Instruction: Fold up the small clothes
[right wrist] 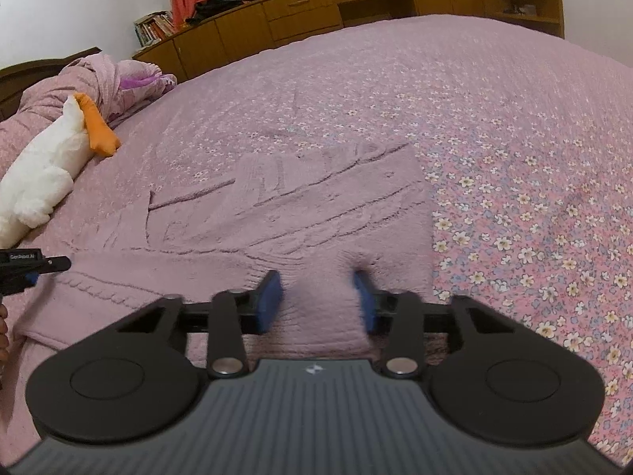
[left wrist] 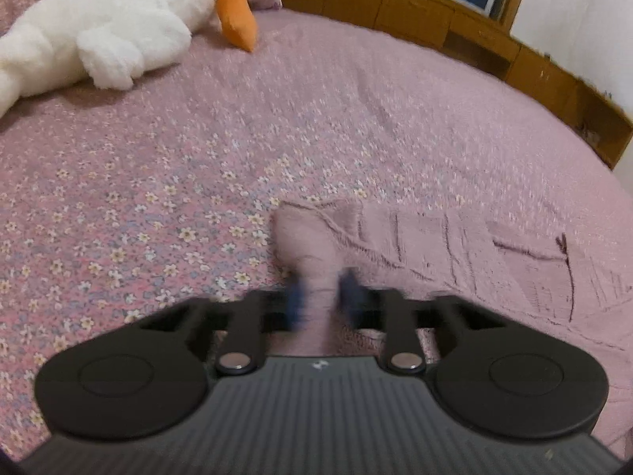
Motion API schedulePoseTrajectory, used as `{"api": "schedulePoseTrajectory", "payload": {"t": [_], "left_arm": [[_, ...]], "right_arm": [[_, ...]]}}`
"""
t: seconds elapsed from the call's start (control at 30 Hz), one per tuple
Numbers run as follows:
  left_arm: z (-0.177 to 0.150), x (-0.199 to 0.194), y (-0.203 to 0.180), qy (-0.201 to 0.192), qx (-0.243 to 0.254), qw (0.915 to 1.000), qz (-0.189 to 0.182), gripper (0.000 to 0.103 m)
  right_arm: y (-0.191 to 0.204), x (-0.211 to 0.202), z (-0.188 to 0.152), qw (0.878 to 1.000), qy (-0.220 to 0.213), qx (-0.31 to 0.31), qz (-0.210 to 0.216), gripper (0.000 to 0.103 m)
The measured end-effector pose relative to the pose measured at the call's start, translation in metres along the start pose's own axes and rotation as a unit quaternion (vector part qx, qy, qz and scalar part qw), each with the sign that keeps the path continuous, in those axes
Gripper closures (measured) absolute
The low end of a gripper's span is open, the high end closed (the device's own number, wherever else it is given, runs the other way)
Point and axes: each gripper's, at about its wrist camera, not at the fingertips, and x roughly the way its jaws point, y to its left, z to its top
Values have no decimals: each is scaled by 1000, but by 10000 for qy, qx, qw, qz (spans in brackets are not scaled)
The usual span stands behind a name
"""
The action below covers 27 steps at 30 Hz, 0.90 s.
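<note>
A small pink knitted sweater (right wrist: 300, 206) lies flat on the floral pink bedspread (right wrist: 494, 118). In the right wrist view my right gripper (right wrist: 318, 301) has its blue pads on either side of a bunched fold of the sweater's near edge. In the left wrist view my left gripper (left wrist: 320, 297) has its pads closed around a bunched corner of the sweater (left wrist: 435, 245), which spreads out to the right. The left gripper (right wrist: 23, 269) also shows at the left edge of the right wrist view, at the sweater's left end.
A white plush goose with an orange beak (left wrist: 103, 27) lies at the far left of the bed; it also shows in the right wrist view (right wrist: 51, 158). A bunched quilt (right wrist: 99, 79) sits behind it. Wooden cabinets (right wrist: 316, 4) line the far wall past the bed's edge.
</note>
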Motion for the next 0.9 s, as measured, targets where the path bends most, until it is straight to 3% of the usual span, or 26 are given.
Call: {"api": "schedulePoseTrajectory", "payload": {"t": [0.07,0.1,0.3,0.43,0.57,0.63,0.73,0.8,0.9], "left_arm": [[-3,-6,5,-192,-134,9997,16,88],[-5,-9,6,-306,-162,9994,75,89],[-8,-15,14,-679,-408,9963,320,90],[-10,-10,24,-569,-623,9959,327,90],[-10,-7,24,-524,-459,9970,326,89],[-9,-5,24,-478,-435,9974,308,87],[-6,-6,23,-388,-333,9982,322,82],[-2,-9,21,-332,-164,9985,404,76],[2,-21,21,-327,56,9983,489,71]], "right_arm": [[4,-2,1,9999,-64,-102,33,87],[6,-4,2,9998,-145,-156,41,89],[35,-22,17,9902,-1063,-903,-37,89],[33,3,24,9927,-862,-825,-196,89],[11,39,12,9982,-283,-381,-365,88],[2,39,9,9988,-387,-183,-241,87],[1,38,11,9990,-333,-148,-264,78],[0,36,13,9992,-308,-96,-221,60],[-3,25,16,9991,-360,57,-196,49]]}}
